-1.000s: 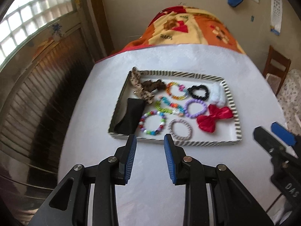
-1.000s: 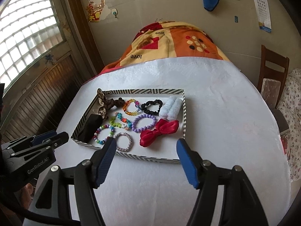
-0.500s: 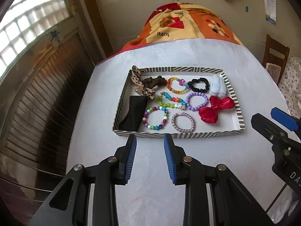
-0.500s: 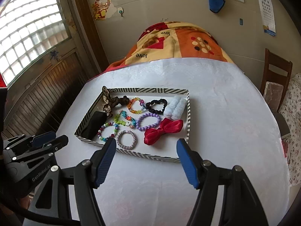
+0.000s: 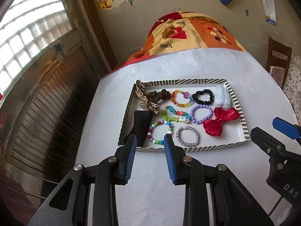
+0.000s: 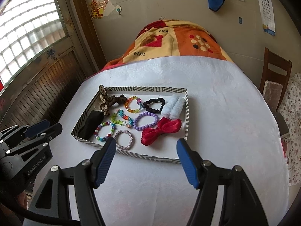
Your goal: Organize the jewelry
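A striped-rim white tray [image 5: 216, 147] [image 6: 150, 156] lies on the white table. It holds several bracelets, a red bow [image 5: 218, 121] [image 6: 161, 129], a black scrunchie [image 5: 203, 97], a white fluffy piece [image 5: 223, 98], a leopard bow [image 5: 144, 99] and a black pouch [image 5: 141, 125]. My left gripper [image 5: 149, 141] is open and empty, just in front of the tray's near rim by the multicolour bead bracelet [image 5: 160, 132]. My right gripper [image 6: 144, 145] is wide open and empty at the near rim, beside the pink woven bracelet [image 6: 124, 139].
An orange patterned blanket [image 5: 188, 35] covers the table's far end. A wooden chair [image 6: 274, 79] stands at the right. A window and wooden shutters [image 5: 47, 94] are on the left. White tablecloth [image 6: 225, 113] stretches right of the tray.
Both grippers have tilted up and drawn closer to the tray's near rim. The tray's contents have not moved. Both grippers stay open.
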Motion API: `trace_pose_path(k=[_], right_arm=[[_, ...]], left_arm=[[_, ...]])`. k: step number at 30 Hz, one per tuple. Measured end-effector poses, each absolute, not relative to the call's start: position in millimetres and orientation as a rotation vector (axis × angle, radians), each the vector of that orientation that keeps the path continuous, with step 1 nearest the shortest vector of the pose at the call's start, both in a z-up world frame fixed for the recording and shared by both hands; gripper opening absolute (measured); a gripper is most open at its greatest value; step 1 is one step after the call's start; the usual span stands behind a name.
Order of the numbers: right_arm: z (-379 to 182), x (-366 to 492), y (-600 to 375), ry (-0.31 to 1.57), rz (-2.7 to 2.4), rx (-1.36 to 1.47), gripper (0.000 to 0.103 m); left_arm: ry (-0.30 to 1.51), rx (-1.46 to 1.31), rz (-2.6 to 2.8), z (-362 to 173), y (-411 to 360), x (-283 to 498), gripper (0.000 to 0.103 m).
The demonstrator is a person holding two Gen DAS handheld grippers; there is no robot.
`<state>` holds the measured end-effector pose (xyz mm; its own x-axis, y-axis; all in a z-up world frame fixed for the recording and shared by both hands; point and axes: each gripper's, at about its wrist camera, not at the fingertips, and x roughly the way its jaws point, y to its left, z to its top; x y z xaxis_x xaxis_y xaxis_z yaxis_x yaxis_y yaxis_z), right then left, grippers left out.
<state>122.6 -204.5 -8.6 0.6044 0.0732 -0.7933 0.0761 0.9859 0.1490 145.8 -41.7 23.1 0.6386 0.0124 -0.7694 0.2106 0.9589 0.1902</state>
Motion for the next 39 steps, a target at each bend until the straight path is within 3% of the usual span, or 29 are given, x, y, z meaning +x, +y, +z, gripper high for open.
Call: trace_pose_path(k=[39], right_arm=[[-18.0,139.3,-202.3,0.956,0.013,0.158,0.07]], left_arm=[[0.906,0.206,-0.135,16.5,-45.4,162.8,0.02]])
